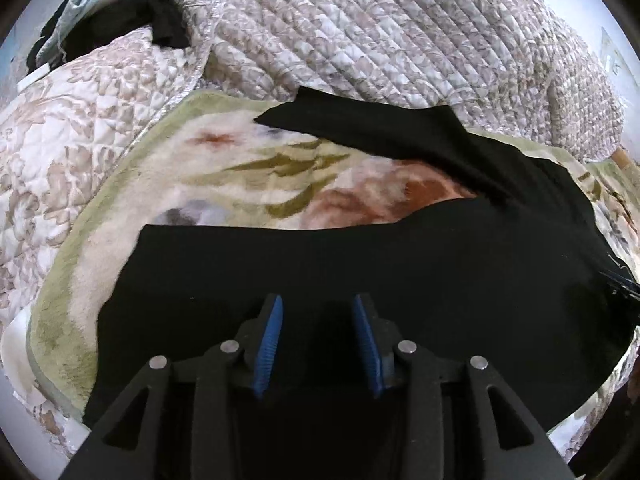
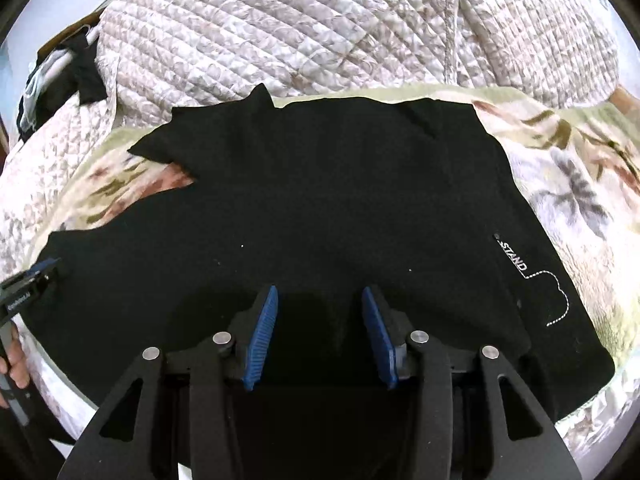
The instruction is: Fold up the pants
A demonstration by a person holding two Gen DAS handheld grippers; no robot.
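Pants (image 2: 320,208), black, lay spread flat on a floral fleece blanket (image 1: 224,168) atop the bed, legs running off to one side, white "STAND" print (image 2: 514,258) near one edge. Left gripper (image 1: 318,320) hovered over the fabric, jaws apart, nothing pinched. Right gripper (image 2: 320,312) likewise gaped, empty. Quilted bedspread (image 1: 360,32) bunched behind; dark clothes (image 1: 132,16) heaped beyond it.

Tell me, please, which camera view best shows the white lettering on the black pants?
The right wrist view: the white lettering on the black pants reads clearly there, with a dotted line below it. The left wrist view shows the pants, but no readable lettering.
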